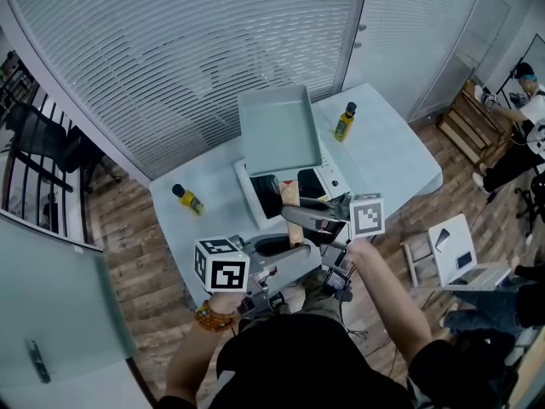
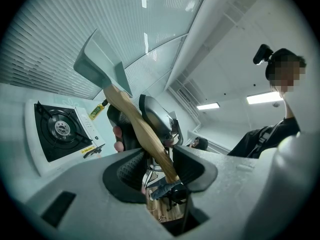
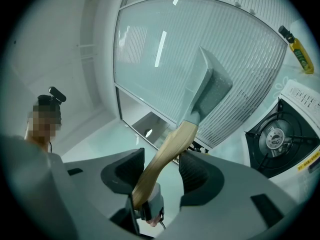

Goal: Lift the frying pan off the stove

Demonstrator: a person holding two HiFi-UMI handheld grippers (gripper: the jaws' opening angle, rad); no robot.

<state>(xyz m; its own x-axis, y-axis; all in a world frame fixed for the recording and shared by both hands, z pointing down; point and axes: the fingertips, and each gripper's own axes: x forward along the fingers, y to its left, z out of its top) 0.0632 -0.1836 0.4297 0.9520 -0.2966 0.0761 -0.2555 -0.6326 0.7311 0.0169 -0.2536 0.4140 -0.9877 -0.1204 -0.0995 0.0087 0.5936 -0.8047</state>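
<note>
The square grey-green frying pan (image 1: 279, 130) hangs tilted in the air above the white single-burner stove (image 1: 255, 196), clear of it. Its wooden handle (image 1: 290, 196) runs down toward me. My right gripper (image 1: 300, 220) is shut on the handle, and my left gripper (image 1: 285, 247) is shut on it lower down. In the left gripper view the handle (image 2: 145, 134) crosses between the left gripper's (image 2: 162, 156) pads, with the pan (image 2: 102, 66) up left and the stove (image 2: 60, 129) at left. In the right gripper view the handle (image 3: 167, 151) lies slanted between the right gripper's (image 3: 161, 171) pads, under the pan (image 3: 207, 86).
The stove stands on a pale table (image 1: 387, 156) with a yellow bottle (image 1: 344, 122) at the back and another (image 1: 188, 198) at the left. A laptop (image 1: 460, 258) rests on a stool to the right. A person (image 1: 521, 118) sits at the far right. Ribbed wall panels stand behind the table.
</note>
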